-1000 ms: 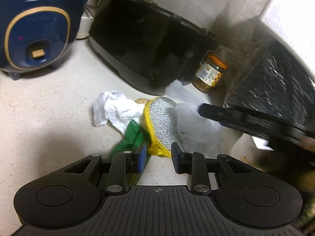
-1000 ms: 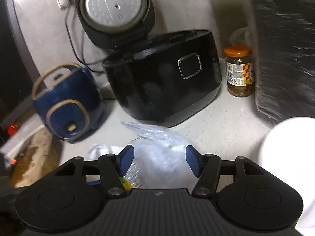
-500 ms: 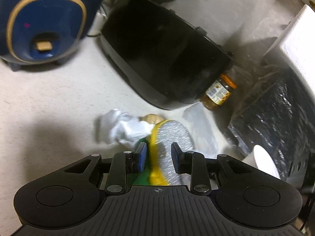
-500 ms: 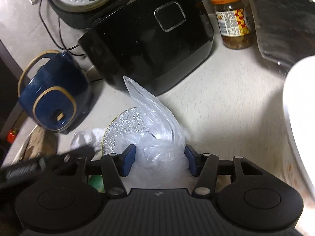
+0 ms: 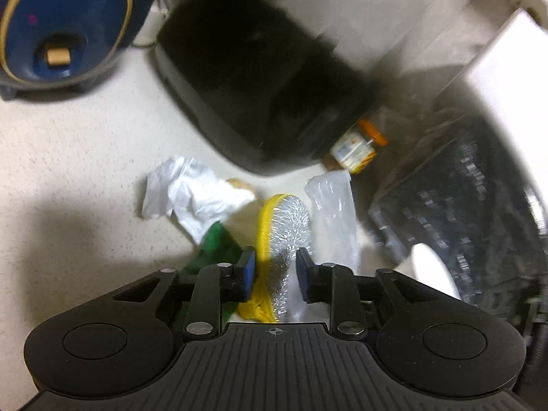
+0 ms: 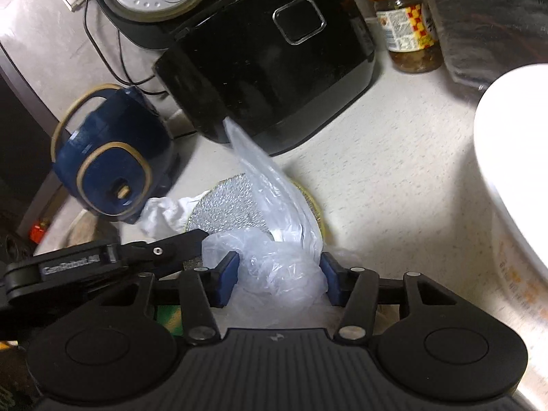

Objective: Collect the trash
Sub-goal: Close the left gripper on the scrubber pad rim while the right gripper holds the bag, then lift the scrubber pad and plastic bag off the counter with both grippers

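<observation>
Two claws work one trash heap on the counter [image 6: 394, 157]. Left gripper [image 5: 273, 267], jaws just narrowed, pinches the yellow-rimmed foil wrapper [image 5: 284, 236]; crumpled tissue [image 5: 191, 195] lies at eleven o'clock. Right gripper [image 6: 279, 277], jaws closing, brackets the clear plastic bag [image 6: 274, 257], pads against its sides; bag's tail runs toward twelve o'clock, reaching the black cooker [image 6: 274, 68].
</observation>
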Demonstrator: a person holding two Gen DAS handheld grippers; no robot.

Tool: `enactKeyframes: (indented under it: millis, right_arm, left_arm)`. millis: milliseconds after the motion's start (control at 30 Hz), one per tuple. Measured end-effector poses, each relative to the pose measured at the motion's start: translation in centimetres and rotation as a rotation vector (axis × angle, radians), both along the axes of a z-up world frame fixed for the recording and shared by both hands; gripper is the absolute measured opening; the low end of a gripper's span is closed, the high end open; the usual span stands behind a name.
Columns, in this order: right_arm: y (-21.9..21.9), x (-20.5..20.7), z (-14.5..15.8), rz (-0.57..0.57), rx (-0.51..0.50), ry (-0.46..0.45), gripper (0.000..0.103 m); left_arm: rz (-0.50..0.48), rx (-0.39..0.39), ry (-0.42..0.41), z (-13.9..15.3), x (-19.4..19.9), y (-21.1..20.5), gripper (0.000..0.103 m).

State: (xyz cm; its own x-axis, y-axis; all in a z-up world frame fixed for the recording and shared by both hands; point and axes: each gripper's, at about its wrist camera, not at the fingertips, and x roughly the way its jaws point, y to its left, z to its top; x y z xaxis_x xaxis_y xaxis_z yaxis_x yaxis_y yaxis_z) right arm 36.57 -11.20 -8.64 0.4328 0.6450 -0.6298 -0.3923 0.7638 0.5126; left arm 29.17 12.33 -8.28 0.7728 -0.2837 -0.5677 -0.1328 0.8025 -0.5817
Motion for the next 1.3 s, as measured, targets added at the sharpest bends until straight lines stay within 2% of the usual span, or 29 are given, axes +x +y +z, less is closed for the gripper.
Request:
enactKeyframes:
  millis: [133, 233, 333, 467, 633, 800, 900, 1100, 1200, 1300]
  right_arm:
    - [0.6, -0.8, 0.3, 0.073, 0.091, 0.029, 0.046]
    - [2.0, -2.3, 1.2, 0.156, 0.086, -0.020, 0.046]
    - [3.2, -4.1, 2.2, 0.217, -0.015, -0.125, 0.046]
    - [3.2, -6.6, 3.5, 0.233, -0.159, -0.281, 0.050]
    - [2.0, -9.9, 4.4, 0.180, -0.245, -0.418, 0.064]
    - [1.8, -12.4, 4.4, 0.158, -0.315, -0.496, 0.068]
    - [2.4, -12.6, 3.4, 0.154, -0.322, -0.467, 0.071]
    - [4.0, -11.1, 0.1, 0.152, -0.329, -0.323, 0.072]
    - [3.5, -10.5, -0.5, 0.117, -0.280, -0.275, 0.078]
    - [2.5, -9.9, -0.8, 0.091, -0.183, -0.223, 0.084]
  left_arm:
    - [-0.008, -0.004, -0.067, 1.9, -2.8, 0.3, 0.021]
    - [0.001, 0.072, -0.074, 2.3, -4.4, -0.1, 0.019]
    - [0.036, 0.084, -0.063, 1.7, -5.4, -0.3, 0.017]
    - [0.058, 0.090, -0.052, 1.4, -6.2, -0.2, 0.016]
    - [0.078, 0.138, -0.057, 1.8, -7.2, -0.3, 0.015]
    - [0.077, 0.171, -0.067, 2.4, -8.4, -0.3, 0.015]
    - [0.082, 0.183, -0.065, 2.5, -9.1, -0.4, 0.015]
    - [0.064, 0.192, -0.061, 2.5, -10.1, -0.4, 0.015]
    - [0.029, 0.195, -0.067, 2.5, -10.0, -1.0, 0.015]
    - [0.032, 0.204, -0.063, 2.3, -9.6, -1.3, 0.016]
